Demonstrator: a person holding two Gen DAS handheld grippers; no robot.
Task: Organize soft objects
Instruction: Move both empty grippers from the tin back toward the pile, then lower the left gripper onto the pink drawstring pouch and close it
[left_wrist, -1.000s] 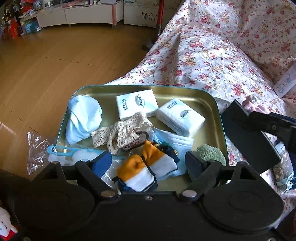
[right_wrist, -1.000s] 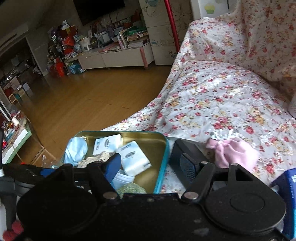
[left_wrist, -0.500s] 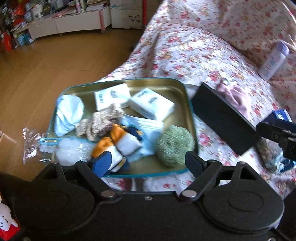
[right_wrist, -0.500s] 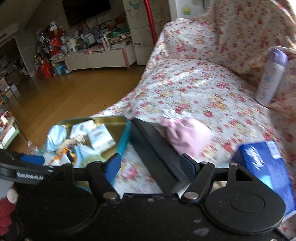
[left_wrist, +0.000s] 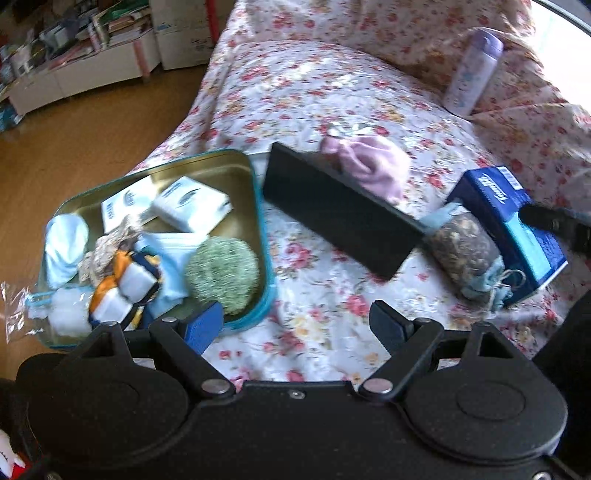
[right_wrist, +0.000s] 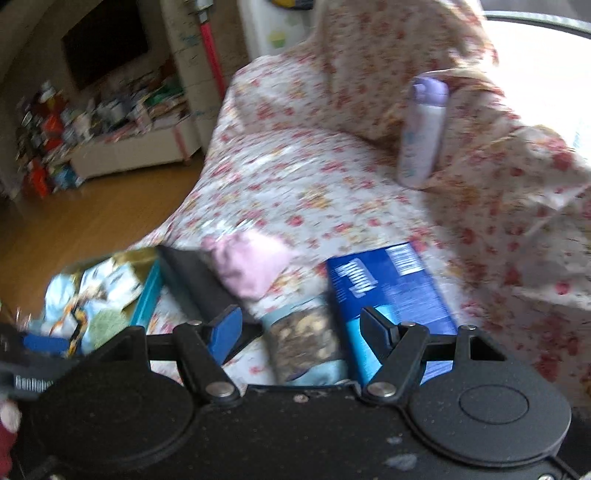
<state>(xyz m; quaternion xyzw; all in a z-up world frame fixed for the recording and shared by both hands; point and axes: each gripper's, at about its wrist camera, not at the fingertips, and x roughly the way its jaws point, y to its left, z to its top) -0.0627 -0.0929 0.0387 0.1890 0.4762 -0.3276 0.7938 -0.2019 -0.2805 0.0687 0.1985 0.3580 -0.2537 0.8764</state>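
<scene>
While both claws hang spread and empty, left gripper (left_wrist: 295, 321) sits over the floral cover (left_wrist: 325, 295) beside the tin (left_wrist: 258, 206) of soft items; right gripper (right_wrist: 301, 326) is above the sachet (right_wrist: 303, 339). Beyond: black lid (left_wrist: 340, 210), pink pouch (left_wrist: 369, 166), blue box (left_wrist: 513, 221), bottle (left_wrist: 472, 70), wood floor (left_wrist: 74, 140).

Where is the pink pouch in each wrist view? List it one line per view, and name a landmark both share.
Left wrist view: the pink pouch lies upper centre on the floral cover, just behind the black lid.
Right wrist view: the pink pouch sits left of centre, blurred, between the black lid and the blue tissue box.
Shared landmark: the blue tissue box, right of the pouch in both views.
</scene>
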